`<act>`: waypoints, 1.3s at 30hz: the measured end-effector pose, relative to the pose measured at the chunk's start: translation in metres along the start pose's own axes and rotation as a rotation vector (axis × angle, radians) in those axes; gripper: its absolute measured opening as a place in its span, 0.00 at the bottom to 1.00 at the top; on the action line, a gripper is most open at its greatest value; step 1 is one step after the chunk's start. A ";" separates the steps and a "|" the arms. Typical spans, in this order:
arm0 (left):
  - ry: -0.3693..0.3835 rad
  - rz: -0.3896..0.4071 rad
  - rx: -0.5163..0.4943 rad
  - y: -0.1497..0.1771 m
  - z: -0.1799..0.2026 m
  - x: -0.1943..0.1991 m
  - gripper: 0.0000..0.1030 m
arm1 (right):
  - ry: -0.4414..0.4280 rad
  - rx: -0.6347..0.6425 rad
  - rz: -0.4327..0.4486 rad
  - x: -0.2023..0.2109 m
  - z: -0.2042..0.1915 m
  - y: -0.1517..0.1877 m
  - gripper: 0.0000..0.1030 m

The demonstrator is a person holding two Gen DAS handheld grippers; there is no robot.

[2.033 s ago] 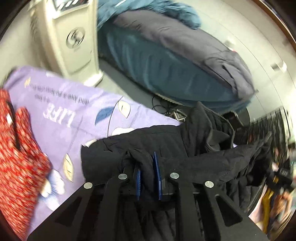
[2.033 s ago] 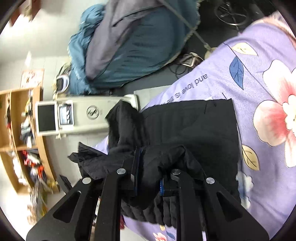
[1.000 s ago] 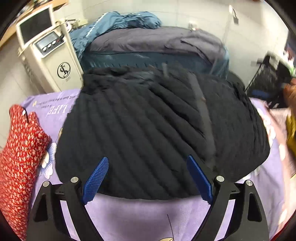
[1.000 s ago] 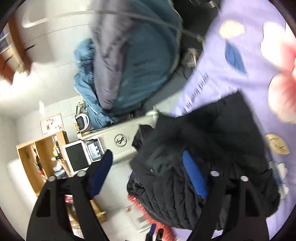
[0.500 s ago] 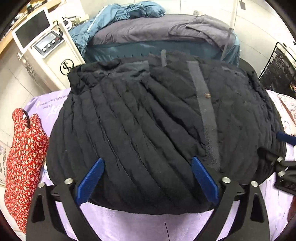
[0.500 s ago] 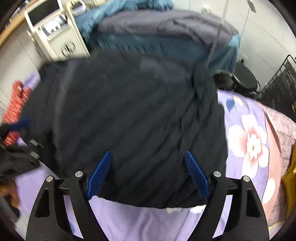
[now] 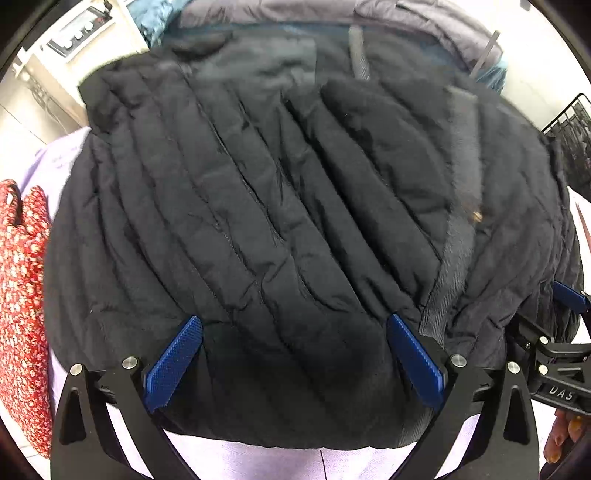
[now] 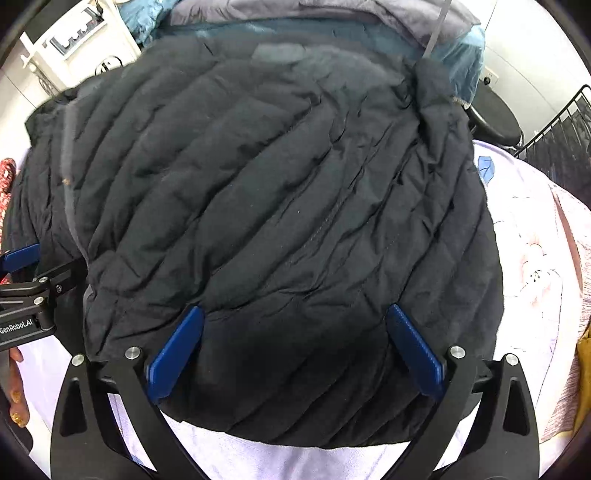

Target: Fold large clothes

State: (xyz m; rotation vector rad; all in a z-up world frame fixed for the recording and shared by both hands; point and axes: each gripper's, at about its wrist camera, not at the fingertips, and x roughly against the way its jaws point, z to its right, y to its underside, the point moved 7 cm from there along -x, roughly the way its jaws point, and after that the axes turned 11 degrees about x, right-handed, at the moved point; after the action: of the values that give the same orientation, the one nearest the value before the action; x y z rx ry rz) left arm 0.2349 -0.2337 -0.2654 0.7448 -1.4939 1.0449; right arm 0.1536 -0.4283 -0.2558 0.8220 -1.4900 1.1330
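A large black quilted jacket (image 7: 280, 206) lies spread flat on a purple flowered sheet (image 7: 280, 461); it fills the right wrist view too (image 8: 280, 206). A grey placket strip (image 7: 454, 236) runs down its front. My left gripper (image 7: 295, 325) is open, its blue pads over the jacket's near hem, holding nothing. My right gripper (image 8: 295, 314) is open over the near hem further right, also empty. The right gripper shows at the right edge of the left wrist view (image 7: 554, 350); the left one shows at the left edge of the right wrist view (image 8: 33, 291).
A red flowered garment (image 7: 18, 295) lies left of the jacket. Behind stand a white machine (image 7: 77, 33) and a teal bed with grey bedding (image 8: 332, 26). A black wire rack (image 8: 561, 140) is at the far right. A yellow cloth (image 8: 583, 369) sits at the right edge.
Two seconds ago both grippers were shut on the bunched jacket. They opened and let it go; it now lies spread flat. Both grippers have since moved closer to its near hem.
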 end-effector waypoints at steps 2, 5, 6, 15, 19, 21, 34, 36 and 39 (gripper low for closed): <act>-0.010 -0.035 0.002 -0.003 0.001 -0.008 0.96 | 0.010 -0.001 -0.027 -0.006 -0.001 -0.004 0.95; -0.034 -0.056 0.000 -0.008 0.003 -0.013 0.96 | 0.020 -0.003 -0.051 -0.013 -0.003 -0.009 0.96; -0.041 -0.059 -0.005 -0.009 0.004 -0.014 0.96 | 0.023 -0.005 -0.057 -0.015 -0.003 -0.010 0.96; -0.073 -0.092 -0.004 -0.023 0.022 -0.029 0.96 | 0.058 -0.024 -0.135 -0.034 -0.006 -0.038 0.96; -0.051 -0.086 -0.012 -0.026 0.025 -0.036 0.96 | 0.058 -0.015 -0.112 -0.037 -0.007 -0.046 0.96; -0.043 -0.081 -0.014 -0.025 0.025 -0.039 0.96 | 0.055 -0.010 -0.087 -0.038 -0.007 -0.041 0.96; 0.093 0.054 -0.016 0.002 -0.023 0.012 0.94 | -0.041 0.047 0.082 0.012 0.007 0.003 0.95; 0.117 0.109 0.004 0.002 -0.039 0.031 0.94 | -0.022 0.063 0.154 0.031 0.015 0.010 0.95; 0.102 0.203 0.021 -0.001 -0.066 0.054 0.94 | 0.015 0.062 0.242 0.057 0.033 0.018 0.95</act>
State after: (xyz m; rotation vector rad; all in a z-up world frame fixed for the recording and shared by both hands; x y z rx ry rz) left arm 0.2533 -0.1697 -0.2125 0.5538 -1.4945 1.2347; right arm 0.1137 -0.4499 -0.2049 0.6853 -1.5790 1.3670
